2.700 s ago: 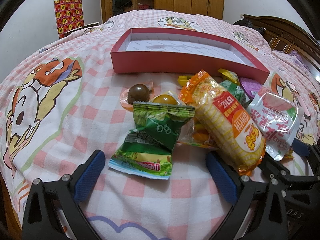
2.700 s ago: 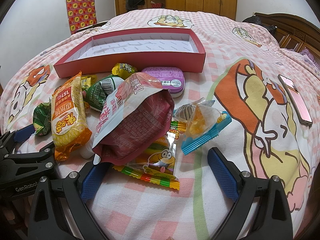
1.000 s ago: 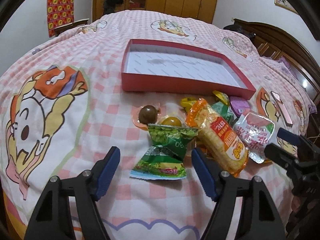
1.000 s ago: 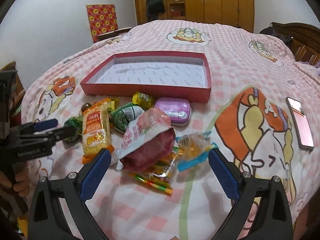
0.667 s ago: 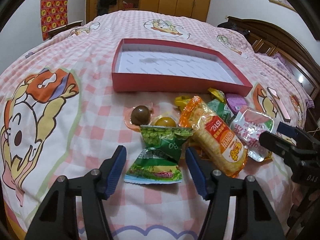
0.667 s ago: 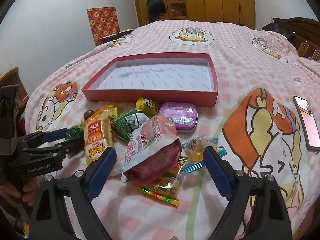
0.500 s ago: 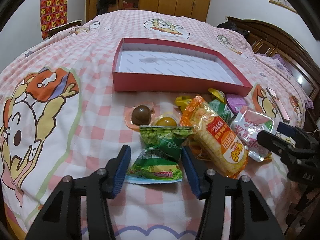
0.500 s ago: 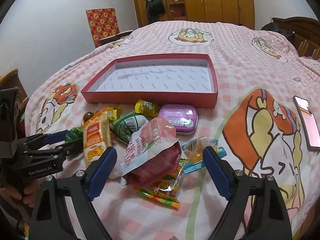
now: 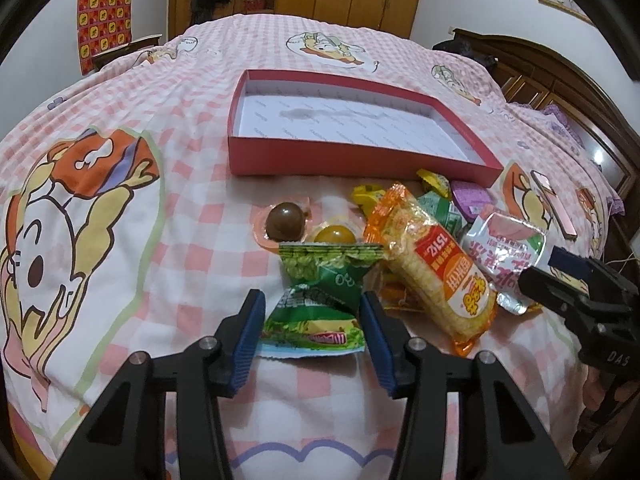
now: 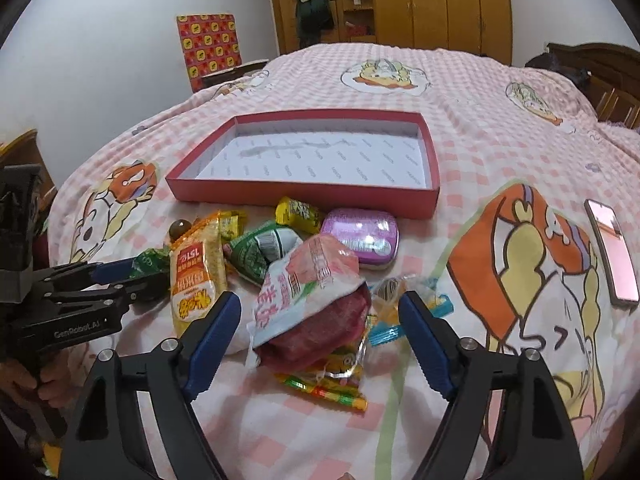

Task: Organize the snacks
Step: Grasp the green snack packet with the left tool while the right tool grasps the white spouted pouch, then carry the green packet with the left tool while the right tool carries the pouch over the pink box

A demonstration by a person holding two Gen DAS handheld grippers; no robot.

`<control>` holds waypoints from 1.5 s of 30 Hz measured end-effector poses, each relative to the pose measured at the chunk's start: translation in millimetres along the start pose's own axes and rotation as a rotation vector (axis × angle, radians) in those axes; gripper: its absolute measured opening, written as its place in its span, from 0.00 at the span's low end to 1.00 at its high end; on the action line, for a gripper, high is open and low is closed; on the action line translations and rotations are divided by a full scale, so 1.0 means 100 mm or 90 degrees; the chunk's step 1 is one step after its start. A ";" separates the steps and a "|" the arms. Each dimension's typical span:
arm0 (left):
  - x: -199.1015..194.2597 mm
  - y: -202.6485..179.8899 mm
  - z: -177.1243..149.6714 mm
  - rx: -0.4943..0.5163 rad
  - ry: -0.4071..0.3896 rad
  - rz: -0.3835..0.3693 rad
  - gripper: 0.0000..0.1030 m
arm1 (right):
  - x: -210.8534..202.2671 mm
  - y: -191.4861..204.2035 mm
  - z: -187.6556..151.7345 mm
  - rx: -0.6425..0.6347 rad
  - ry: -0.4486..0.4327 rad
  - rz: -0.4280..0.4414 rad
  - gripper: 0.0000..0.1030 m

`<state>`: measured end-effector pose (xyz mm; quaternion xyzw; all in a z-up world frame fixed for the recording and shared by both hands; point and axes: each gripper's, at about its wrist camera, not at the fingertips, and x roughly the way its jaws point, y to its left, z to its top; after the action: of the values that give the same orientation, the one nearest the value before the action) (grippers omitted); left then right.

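The left claw is closing around the green snack packet on the bed, its blue pads just beside the wrapper's edges; whether they touch it, I cannot tell. To its right lies the orange cracker pack. Further right, the right claw stands open around the pink-and-white pouch. Beyond the pile sits the red box, nothing in it.

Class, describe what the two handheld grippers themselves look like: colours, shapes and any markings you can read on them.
Both the left gripper and the right gripper have black angular frames with silver bolts and ribbed blue pads lining the fingers. Seen side-on, the left gripper's body reads "GenRobot.AI", the right's "DAS". No cables or sleeves show.
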<state>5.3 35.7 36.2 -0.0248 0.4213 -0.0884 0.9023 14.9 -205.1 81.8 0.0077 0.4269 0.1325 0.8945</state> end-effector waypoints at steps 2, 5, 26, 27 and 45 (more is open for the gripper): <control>0.00 -0.01 0.00 0.006 -0.002 0.005 0.50 | 0.00 -0.03 -0.03 0.012 0.011 0.006 0.81; 0.02 -0.04 -0.01 0.017 -0.001 0.014 0.50 | 0.02 -0.04 -0.05 0.023 0.016 0.009 0.81; 0.06 0.00 -0.02 0.012 -0.009 0.005 0.42 | 0.13 -0.07 -0.05 0.085 0.017 0.044 0.56; 0.04 -0.01 -0.02 0.015 -0.011 0.007 0.42 | 0.13 -0.07 -0.05 0.086 0.018 0.051 0.54; -0.35 -0.01 0.01 0.009 -0.059 -0.008 0.39 | -0.16 0.04 -0.01 0.062 -0.033 0.046 0.36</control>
<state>-16.1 40.7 62.9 -0.0248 0.3784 -0.0956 0.9204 3.9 -205.6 94.3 0.0700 0.4092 0.1435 0.8984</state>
